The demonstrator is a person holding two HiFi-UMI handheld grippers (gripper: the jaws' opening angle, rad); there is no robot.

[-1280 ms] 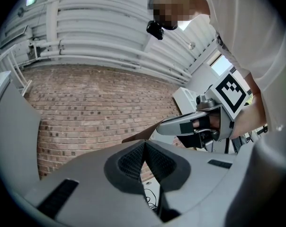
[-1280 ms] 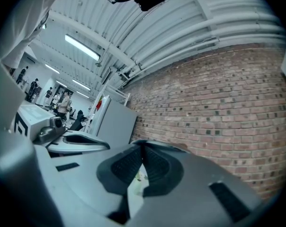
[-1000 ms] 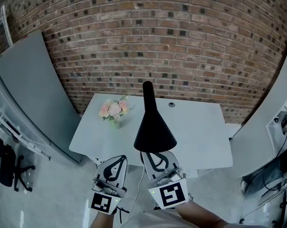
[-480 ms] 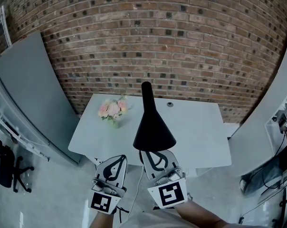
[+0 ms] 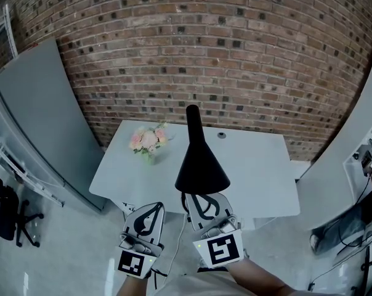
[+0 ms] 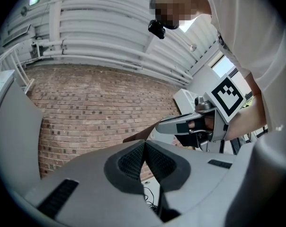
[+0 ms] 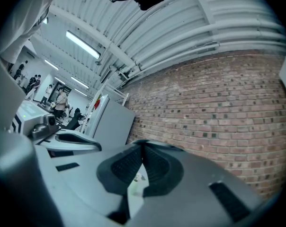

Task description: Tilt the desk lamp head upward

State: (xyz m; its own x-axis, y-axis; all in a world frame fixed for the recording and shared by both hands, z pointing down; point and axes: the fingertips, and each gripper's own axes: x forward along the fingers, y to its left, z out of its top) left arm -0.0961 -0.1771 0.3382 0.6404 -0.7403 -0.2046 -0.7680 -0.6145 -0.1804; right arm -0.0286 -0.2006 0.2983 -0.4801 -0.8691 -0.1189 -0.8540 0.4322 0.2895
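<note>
Matt black lamp head (image 5: 201, 168), smooth pale table top (image 5: 260, 177), rough red-brown brick wall (image 5: 247, 60), glossy reflective floor (image 5: 63, 251), smooth matt grey panel (image 5: 38, 116), smooth grey plastic left gripper (image 6: 144, 143) and right gripper (image 7: 143, 143), ribbed black pads (image 6: 131, 163).

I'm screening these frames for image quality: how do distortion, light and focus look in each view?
Head view: fisheye bows the brick wall into arcs; the light is even, but the lamp is a detail-less black silhouette. Left gripper view: black vignetted corners and a blown-out window. Right gripper view: same vignette, glaring ceiling lights, the wall sharp.
</note>
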